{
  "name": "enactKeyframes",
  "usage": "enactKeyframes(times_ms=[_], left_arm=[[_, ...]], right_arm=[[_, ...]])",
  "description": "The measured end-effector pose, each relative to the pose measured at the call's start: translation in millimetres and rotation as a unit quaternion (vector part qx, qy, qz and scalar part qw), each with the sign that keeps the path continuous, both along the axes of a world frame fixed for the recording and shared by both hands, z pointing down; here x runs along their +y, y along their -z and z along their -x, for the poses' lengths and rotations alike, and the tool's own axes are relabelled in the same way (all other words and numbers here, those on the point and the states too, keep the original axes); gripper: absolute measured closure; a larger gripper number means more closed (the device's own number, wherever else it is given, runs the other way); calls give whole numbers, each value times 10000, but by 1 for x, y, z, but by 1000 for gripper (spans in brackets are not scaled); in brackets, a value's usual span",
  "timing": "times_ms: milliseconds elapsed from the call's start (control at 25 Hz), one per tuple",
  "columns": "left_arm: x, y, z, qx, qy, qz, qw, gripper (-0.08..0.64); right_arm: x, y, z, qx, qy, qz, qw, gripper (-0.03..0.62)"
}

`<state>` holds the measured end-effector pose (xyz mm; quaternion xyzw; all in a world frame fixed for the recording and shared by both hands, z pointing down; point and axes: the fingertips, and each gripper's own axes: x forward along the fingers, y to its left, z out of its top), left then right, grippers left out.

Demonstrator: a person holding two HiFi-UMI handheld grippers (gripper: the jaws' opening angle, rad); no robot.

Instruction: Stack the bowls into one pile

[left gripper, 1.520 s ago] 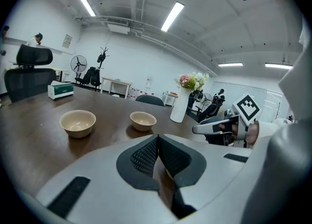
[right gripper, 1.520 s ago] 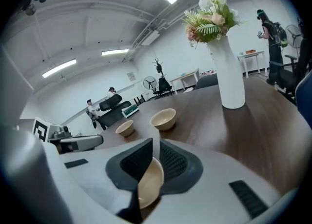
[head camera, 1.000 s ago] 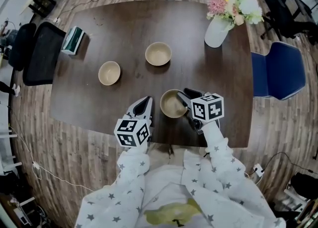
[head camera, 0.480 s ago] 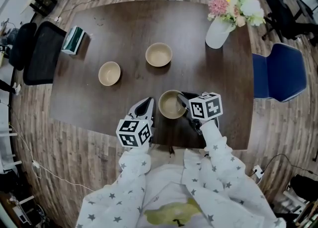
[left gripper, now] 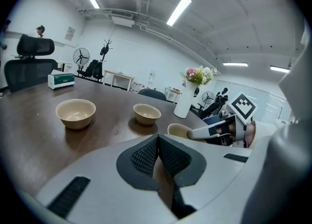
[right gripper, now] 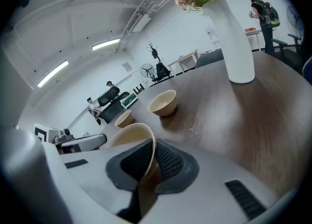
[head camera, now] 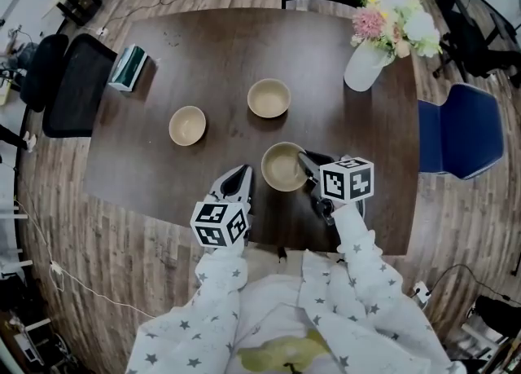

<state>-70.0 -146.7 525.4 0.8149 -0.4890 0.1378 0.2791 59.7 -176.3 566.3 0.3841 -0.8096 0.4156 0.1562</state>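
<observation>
Three smooth, round beige bowls stand apart on the dark brown wooden table [head camera: 203, 46], so no pile has been started yet: the nearest bowl [head camera: 281, 169] by the person's edge, the far bowl [head camera: 269, 98] just beyond it, and the left bowl [head camera: 187, 125] off to the side.

The right gripper [head camera: 304, 165] reaches in from the near edge with one jaw inside the nearest bowl's rim and one outside. Its jaws are closing, and the ribbed pads [right gripper: 171, 162] already pinch the thin wall between them. A grip on the wall, I'd say, keeps the bowl upright for lifting and lowering into another.

The left gripper [head camera: 241, 178] hovers just left of that bowl, jaws together with nothing in them, apparently kept out of the way.

Bare tabletop lies between the nearest bowl and the other two, so nothing blocks the way. A white vase of flowers [head camera: 362, 67] stands right of the far bowl, near but not touching. A green box [head camera: 130, 67] sits at the far left corner. A black office chair [head camera: 69, 87] and a blue chair [head camera: 452, 132] flank the table.
</observation>
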Motion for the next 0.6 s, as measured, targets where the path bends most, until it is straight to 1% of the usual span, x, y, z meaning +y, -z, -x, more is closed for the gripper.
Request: enactKeyframes(times_ms=[280,600], left_arm=[[-22,8,12,9,-185,-85,9998,535],[-57,7,24,63,-382,-108,9992,535]], right_arm=[[-31,24,5,-166,-554,-305,9979,554],[-72,34,5,-480,-1164,-344,9914,555]])
